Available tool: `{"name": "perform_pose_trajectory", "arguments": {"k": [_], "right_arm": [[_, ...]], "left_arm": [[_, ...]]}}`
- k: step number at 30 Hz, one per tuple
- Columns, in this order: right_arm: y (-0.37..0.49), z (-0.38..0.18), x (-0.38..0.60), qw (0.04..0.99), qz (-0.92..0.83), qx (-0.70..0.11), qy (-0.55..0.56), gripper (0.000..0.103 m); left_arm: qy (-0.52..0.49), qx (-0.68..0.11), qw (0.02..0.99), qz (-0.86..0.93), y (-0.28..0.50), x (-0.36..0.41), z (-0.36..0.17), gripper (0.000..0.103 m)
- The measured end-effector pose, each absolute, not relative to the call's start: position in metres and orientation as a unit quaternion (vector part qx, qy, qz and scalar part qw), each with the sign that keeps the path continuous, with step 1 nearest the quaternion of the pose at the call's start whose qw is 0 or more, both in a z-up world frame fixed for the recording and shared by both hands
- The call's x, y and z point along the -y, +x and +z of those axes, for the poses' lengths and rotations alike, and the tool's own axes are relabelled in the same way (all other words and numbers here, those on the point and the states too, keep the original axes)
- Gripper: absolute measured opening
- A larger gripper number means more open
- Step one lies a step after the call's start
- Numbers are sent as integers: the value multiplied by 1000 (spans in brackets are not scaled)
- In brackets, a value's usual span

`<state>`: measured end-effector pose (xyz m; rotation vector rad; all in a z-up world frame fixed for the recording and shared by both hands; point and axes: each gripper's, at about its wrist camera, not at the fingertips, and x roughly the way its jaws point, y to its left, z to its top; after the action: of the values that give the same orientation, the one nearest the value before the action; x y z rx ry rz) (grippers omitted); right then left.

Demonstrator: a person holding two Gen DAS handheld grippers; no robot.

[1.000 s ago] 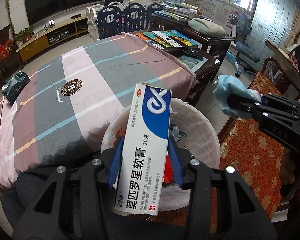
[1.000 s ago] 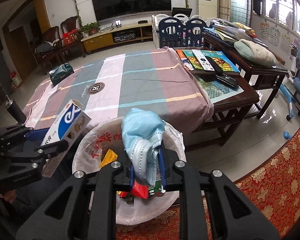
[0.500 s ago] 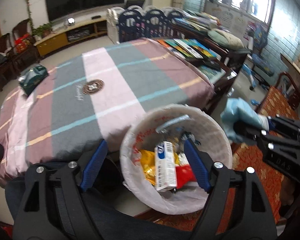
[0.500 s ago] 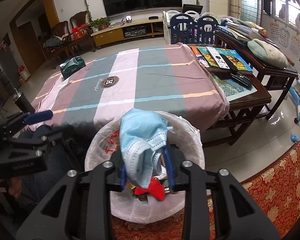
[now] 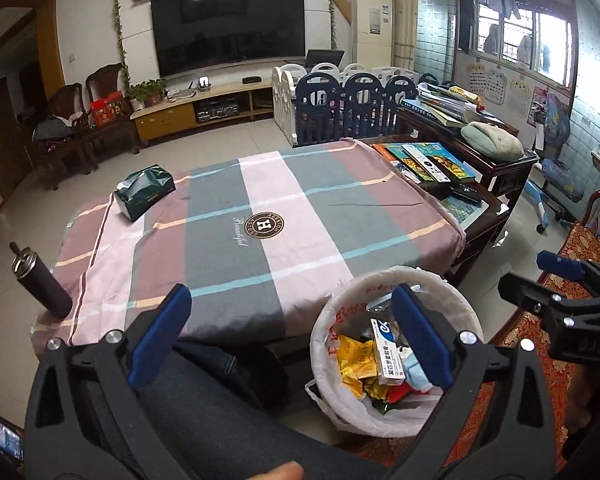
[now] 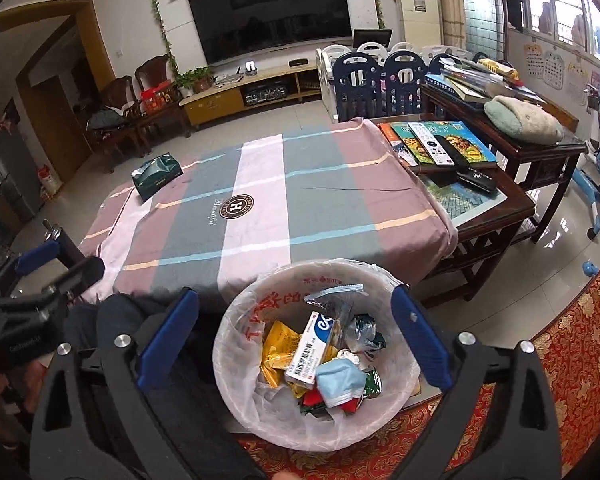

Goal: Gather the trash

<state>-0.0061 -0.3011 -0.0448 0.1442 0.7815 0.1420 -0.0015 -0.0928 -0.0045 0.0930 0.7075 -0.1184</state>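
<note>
A trash bin lined with a white plastic bag (image 6: 244,320) stands on the floor by the table's near edge; it also shows in the left wrist view (image 5: 324,344). Inside lie a white-and-blue ointment box (image 6: 308,350), a blue face mask (image 6: 338,378) and yellow wrappers (image 6: 278,344). The box (image 5: 386,350) shows in the left wrist view too. My right gripper (image 6: 296,312) is open and empty above the bin. My left gripper (image 5: 288,320) is open and empty, left of the bin above the table's edge.
A table with a striped cloth (image 5: 260,216) carries a green tissue pack (image 5: 144,190). A dark bottle (image 5: 40,282) stands at its left corner. A wooden side table with books and remotes (image 6: 444,144) is at the right. A red patterned rug (image 6: 572,340) lies under the bin.
My left gripper dropped the ointment box into the bin and opened. My right gripper then released the blue mask into the bin. Both grippers pulled back and up.
</note>
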Motion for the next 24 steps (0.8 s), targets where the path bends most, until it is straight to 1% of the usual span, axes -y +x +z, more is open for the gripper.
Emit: {"name": "perform_pose_trajectory", "arguments": {"k": [3, 11, 24], "right_arm": [[-7, -34, 290, 915, 67, -394, 48, 98], [-26, 1, 264, 926, 43, -375, -25, 98], [-23, -4, 251, 920, 56, -387, -28, 98]], "left_arm": [[35, -352, 934, -56, -13, 85, -3, 100], [23, -355, 935, -16, -35, 62, 8, 100], [13, -360, 933, 2, -41, 50, 9, 100]]}}
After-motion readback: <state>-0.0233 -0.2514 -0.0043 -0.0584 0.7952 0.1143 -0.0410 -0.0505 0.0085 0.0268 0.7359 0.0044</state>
